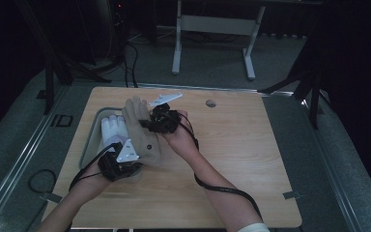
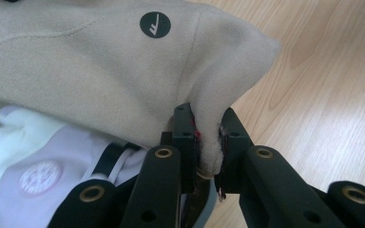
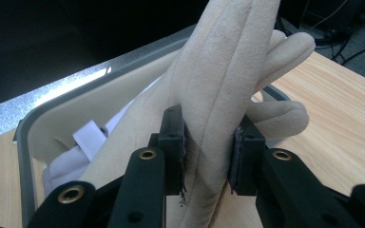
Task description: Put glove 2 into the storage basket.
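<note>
A beige fleece glove is stretched between both grippers above the right rim of a grey tray. My left gripper is shut on the glove's cuff corner, near a round dark logo. My right gripper is shut on the glove's finger end, with the fingers sticking up past the jaws. A white glove lies in the tray under the beige one; its round emblem shows in the left gripper view.
The tray sits at the left of a light wooden table. A small round grommet is set near the far edge. Beyond the table stand a white desk frame and dark tripod legs.
</note>
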